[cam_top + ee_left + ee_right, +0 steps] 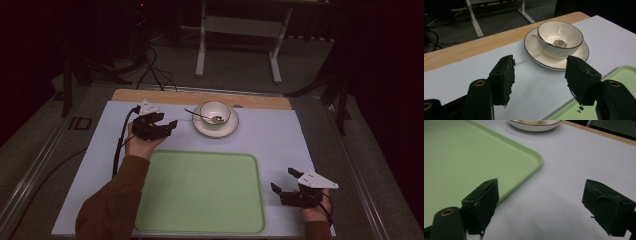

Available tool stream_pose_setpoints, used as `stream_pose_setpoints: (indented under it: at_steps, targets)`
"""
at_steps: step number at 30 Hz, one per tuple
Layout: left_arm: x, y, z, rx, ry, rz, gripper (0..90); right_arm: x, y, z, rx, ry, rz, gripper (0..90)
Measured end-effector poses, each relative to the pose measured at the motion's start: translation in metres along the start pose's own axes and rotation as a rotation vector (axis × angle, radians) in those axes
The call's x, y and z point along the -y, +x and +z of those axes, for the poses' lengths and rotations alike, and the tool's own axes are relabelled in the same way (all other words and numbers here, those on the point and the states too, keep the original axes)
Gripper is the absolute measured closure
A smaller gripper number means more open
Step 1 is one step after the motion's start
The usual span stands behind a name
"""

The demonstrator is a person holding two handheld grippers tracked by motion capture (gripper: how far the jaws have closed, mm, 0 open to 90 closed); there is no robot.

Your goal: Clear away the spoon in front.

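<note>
High view: the left tool [172, 124] hangs just short of the bowl [215, 112], jaws spread, nothing between them. The bowl sits on its saucer [216, 129] with a spoon [199, 115] lying in it, right ahead of that tool. The right tool [283, 181] waits beside the green tray [200, 192], also spread and empty.

Left gripper view: the bowl [560, 38] stands ahead of the tool [540, 72], a bit right of centre, still apart from the pads. No grip yet.

Right gripper view: the tray [469, 157] lies to the left of the tool [539, 200], bare desk [579, 162] between its jaws.

My read: early days. The tray is bare, so the grasp and the carry are all left.
</note>
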State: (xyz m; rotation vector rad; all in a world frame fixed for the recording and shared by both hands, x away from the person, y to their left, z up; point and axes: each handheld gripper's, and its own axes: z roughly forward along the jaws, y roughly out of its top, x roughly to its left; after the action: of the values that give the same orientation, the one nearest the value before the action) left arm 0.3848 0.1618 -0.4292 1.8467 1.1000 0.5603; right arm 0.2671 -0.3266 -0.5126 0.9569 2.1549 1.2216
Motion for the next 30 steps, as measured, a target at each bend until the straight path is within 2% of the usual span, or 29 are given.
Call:
stream_pose_setpoints:
  at_steps: [15, 16, 26, 30]
  targets:
    - [-0.006, 0.000, 0.023, 0.009, 0.034, 0.019, 39.6, 0.000, 0.000, 0.000, -0.001, 0.000, 0.000, 13.6]
    - [-0.009, 0.002, 0.029, 0.011, 0.037, 0.023, 40.7, 0.000, 0.000, 0.000, -0.001, 0.000, 0.001, 13.6]
    - [-0.018, 0.001, 0.048, 0.018, 0.062, 0.036, 44.0, 0.000, -0.001, 0.000, -0.001, -0.002, 0.000, 13.6]
    - [-0.020, 0.002, 0.061, 0.026, 0.087, 0.019, 45.8, 0.000, -0.001, 0.000, -0.002, -0.004, 0.001, 13.6]
